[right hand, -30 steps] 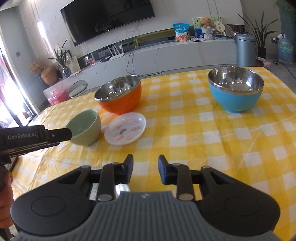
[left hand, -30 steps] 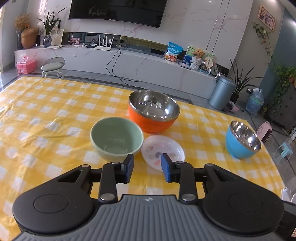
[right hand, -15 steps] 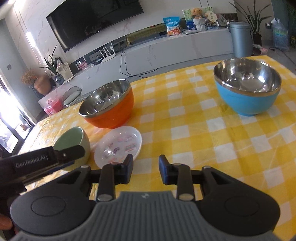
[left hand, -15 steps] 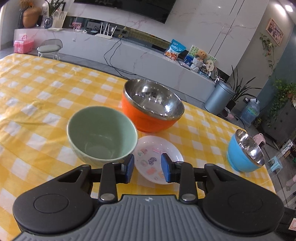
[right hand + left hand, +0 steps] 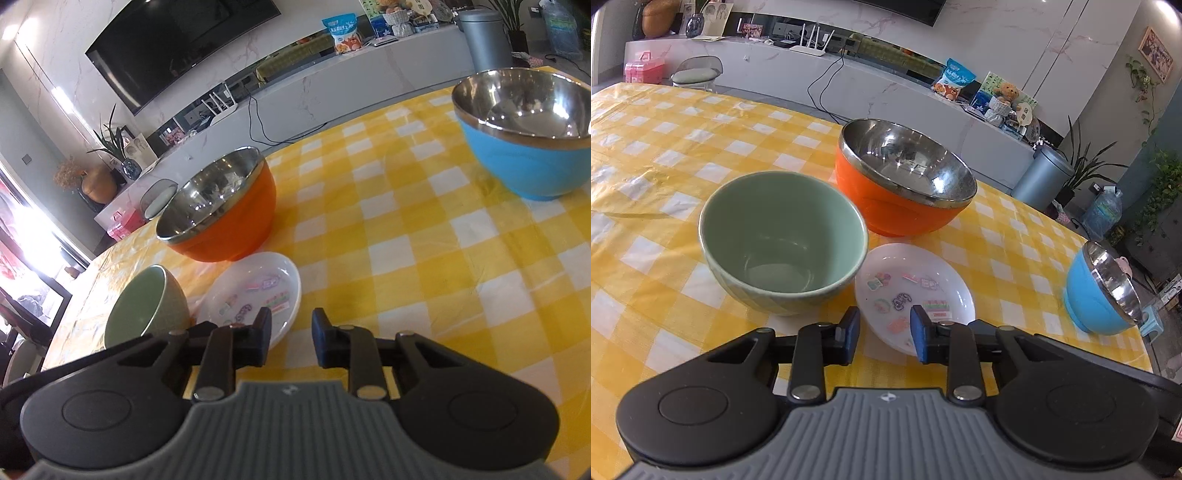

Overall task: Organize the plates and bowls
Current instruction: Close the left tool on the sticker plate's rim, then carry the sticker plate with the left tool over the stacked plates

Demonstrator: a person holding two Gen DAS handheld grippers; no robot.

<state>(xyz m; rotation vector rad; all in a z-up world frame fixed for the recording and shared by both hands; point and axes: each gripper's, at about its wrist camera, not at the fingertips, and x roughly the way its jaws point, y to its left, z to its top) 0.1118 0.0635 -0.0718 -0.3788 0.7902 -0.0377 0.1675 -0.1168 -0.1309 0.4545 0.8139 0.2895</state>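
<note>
A green ceramic bowl, an orange steel-lined bowl and a small white plate with stickers sit close together on the yellow checked tablecloth. A blue steel-lined bowl stands apart to the right. My left gripper is open and empty, just over the plate's near edge. My right gripper is open and empty, at the near right rim of the plate. The right wrist view also shows the green bowl, orange bowl and blue bowl.
The table's far edge faces a white TV counter with a grey bin beside it. The table's right edge runs past the blue bowl. Open tablecloth lies between the plate and the blue bowl.
Both grippers have moved forward and lower toward the plate and bowls, which now look larger. The left gripper no longer shows in the right wrist view. Nothing on the table has moved.
</note>
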